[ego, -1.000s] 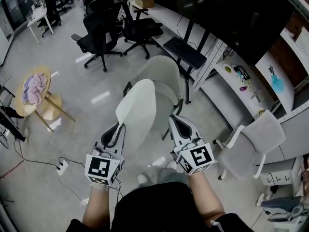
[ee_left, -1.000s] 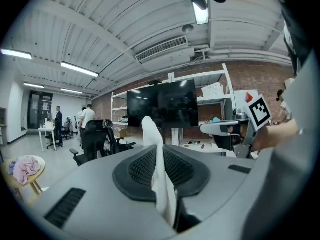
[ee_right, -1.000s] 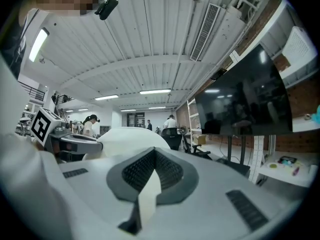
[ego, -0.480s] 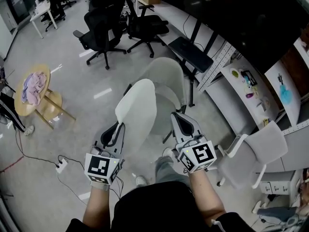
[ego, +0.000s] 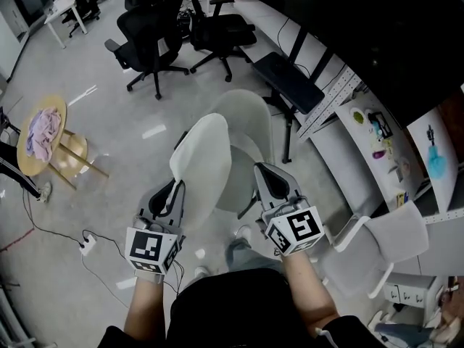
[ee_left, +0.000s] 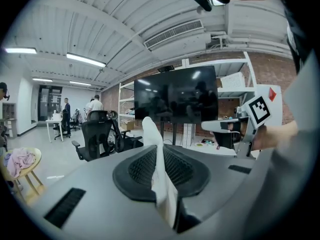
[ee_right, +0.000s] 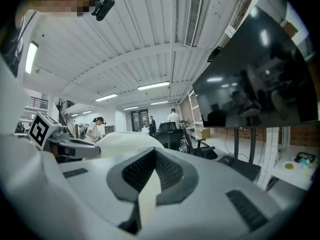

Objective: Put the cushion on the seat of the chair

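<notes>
Grey floor (ego: 109, 151) with white chair (ego: 251, 122), black chairs (ego: 148, 33), round table (ego: 40, 133).

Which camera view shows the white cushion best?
The head view: nearly the whole cushion shows, held by the left gripper and right gripper. The left gripper view shows only its edge between the jaws; the right gripper view, an edge and rounded top.

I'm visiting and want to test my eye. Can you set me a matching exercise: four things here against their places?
Things: 1 cushion; 2 pale chair; 3 black chairs; 4 round table.
Places: a at the head view's top; b at left, pink cloth on it; c clamped in both pairs of jaws; d just beyond the cushion.
Pairs: 1-c, 2-d, 3-a, 4-b.
</notes>
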### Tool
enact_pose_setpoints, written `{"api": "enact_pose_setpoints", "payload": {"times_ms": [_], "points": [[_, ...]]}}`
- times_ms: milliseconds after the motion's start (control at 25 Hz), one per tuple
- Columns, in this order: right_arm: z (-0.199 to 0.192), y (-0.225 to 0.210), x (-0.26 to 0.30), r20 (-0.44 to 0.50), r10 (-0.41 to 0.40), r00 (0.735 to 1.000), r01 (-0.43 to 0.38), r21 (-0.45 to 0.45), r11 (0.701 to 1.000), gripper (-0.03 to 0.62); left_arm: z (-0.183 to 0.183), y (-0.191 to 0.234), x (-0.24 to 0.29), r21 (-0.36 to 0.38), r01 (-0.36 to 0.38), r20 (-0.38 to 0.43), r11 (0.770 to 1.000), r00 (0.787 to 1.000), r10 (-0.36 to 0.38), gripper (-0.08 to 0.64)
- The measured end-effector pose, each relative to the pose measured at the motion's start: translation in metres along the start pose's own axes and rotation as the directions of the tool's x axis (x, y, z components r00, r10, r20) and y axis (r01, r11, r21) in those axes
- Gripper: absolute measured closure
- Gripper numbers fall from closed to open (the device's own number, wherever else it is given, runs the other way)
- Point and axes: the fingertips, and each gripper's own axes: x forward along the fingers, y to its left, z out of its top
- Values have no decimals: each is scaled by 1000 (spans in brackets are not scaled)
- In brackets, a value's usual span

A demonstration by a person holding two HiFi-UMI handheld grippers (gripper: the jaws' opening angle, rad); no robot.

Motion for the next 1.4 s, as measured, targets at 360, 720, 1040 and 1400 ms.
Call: {"api": "enact_pose_setpoints", "payload": {"times_ms": [360, 720, 1040, 1400], "points": [[10, -75, 14, -11, 26, 1000, -26, -3, 1000, 584, 9, -15, 72, -43, -62, -20, 997, 998, 61, 514], [9, -127, 16, 0, 14, 1000, -14, 48, 999, 584, 12, -38, 117, -65, -86, -45, 994, 996, 83, 514], [-3, -145, 11, -26, -24, 999, 26, 71, 997, 584, 1, -45, 139, -74, -81, -81, 994, 994, 75, 514], [-17, -163, 5, -78, -114, 990, 120, 76, 990, 584, -20, -43, 171, -132, -39, -115, 991, 993, 24, 514]]}}
